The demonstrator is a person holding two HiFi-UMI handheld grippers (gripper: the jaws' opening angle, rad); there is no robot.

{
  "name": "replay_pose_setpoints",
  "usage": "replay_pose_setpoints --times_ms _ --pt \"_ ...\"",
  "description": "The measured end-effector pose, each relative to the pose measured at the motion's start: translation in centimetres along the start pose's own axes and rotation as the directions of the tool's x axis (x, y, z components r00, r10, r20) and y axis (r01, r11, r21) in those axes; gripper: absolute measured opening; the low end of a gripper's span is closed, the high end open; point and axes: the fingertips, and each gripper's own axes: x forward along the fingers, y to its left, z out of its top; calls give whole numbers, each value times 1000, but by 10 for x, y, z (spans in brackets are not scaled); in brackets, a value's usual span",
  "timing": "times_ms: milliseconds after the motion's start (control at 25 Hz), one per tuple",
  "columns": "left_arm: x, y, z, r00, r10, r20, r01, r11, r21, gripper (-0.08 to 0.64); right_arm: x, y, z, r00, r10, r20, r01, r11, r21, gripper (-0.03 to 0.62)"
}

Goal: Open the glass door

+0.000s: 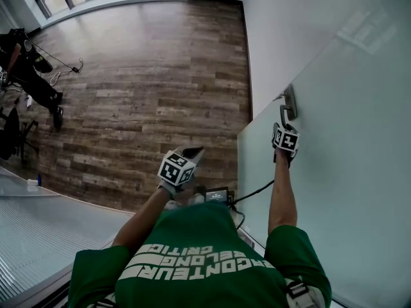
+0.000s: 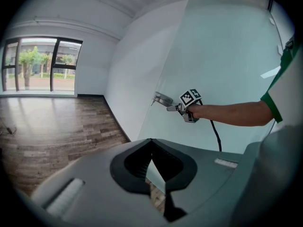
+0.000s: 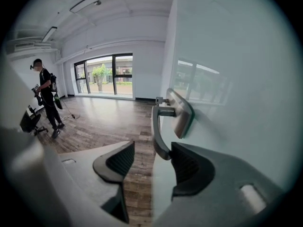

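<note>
Green T-shirt [image 1: 212,231], white block lettering [image 1: 192,266], short sleeves [image 1: 292,249], grey left gripper [image 2: 151,143] and right gripper [image 3: 152,146], black ribbed pads [image 3: 189,167], black-and-white marker cubes [image 1: 176,169], black cable [image 1: 253,192].

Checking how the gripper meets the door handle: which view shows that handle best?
The right gripper view: the door handle fills the centre, its lever between the right gripper's parted jaws. The head view and left gripper view show it small and distant.
</note>
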Motion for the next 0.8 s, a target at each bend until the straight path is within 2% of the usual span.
replay_pose_setpoints --times_ms 80,160,280,400,600,800 --pt "-2 1 -2 1000 7 6 -7 1000 -12 17 -12 5 1 1000 12 21 -13 999 46 289" --pt "-5 2 -5 1000 12 10 -12 1000 -24 17 -29 8 7 998 8 61 -12 997 76 301" --pt "-11 8 -8 1000 22 12 -22 999 -41 17 -54 25 28 988 30 150 -37 998 42 301" --pt "-15 13 -8 999 31 22 -30 998 -57 17 -79 54 46 973 106 207 -104 994 -18 299" --pt "-28 22 -8 997 54 49 -50 995 -83 17 -130 114 57 941 255 224 -242 967 -81 297" --pt "-49 28 1 992 78 95 -70 994 -86 17 -177 158 54 901 359 245 -337 933 -129 282"
